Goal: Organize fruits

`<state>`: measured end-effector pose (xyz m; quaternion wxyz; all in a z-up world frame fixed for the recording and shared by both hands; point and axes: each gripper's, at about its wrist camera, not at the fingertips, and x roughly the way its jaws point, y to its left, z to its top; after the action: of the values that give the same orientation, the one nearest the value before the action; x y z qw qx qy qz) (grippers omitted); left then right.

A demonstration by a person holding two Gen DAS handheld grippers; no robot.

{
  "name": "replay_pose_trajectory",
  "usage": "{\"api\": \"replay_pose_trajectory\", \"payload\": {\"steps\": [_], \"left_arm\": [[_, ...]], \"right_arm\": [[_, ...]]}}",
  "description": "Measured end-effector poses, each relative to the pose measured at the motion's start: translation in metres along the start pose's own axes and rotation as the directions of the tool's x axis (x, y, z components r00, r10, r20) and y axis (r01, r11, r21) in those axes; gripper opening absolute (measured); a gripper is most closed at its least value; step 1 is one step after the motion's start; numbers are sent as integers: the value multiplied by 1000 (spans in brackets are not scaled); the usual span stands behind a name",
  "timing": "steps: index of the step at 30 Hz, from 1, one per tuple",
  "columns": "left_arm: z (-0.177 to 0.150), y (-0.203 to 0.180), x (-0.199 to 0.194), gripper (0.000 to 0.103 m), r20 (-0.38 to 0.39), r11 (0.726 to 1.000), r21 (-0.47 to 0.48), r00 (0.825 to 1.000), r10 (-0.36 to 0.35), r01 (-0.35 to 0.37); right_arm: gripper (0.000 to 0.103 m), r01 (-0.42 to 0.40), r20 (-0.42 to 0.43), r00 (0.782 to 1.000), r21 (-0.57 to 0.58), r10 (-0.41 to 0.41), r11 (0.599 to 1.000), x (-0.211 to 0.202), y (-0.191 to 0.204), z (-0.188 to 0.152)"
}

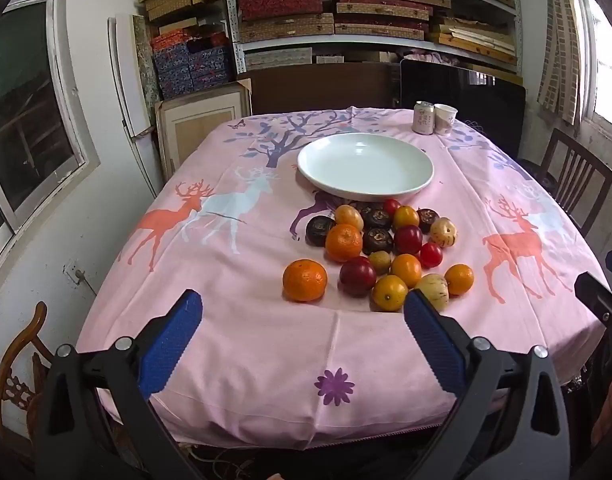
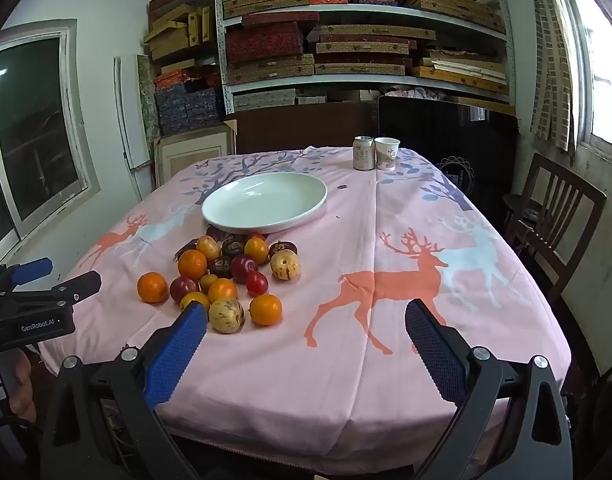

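Both tools hang spread wide over the near edge of the table, the left tool (image 1: 304, 320) and the right tool (image 2: 306, 322) each gripping nothing, blue pads apart above the pink deer-print tablecloth (image 2: 385, 360). Ahead of them the fruits (image 1: 379, 252) lie in a loose heap on the cloth: mandarins, red plums, dark brown fruits and pale striped ones, with one mandarin (image 1: 304, 280) sitting apart at the heap's near left, directly ahead of the left tool. Just beyond the heap stands a white plate (image 1: 365, 192), and at the table's far edge a drink can (image 2: 363, 153) touches a paper cup (image 2: 386, 153), with stacked boxes on shelves (image 2: 365, 40) behind.
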<state>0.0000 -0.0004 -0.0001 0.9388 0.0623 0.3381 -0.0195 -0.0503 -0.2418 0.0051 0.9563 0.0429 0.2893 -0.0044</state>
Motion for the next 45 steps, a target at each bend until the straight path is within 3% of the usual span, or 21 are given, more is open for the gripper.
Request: {"api": "replay_pose_trajectory", "payload": {"steps": [45], "left_arm": [[5, 4, -8, 99, 20, 1000, -4, 1000, 0, 0]], "right_arm": [[100, -14, -9, 1000, 16, 14, 1000, 4, -3, -5]]}}
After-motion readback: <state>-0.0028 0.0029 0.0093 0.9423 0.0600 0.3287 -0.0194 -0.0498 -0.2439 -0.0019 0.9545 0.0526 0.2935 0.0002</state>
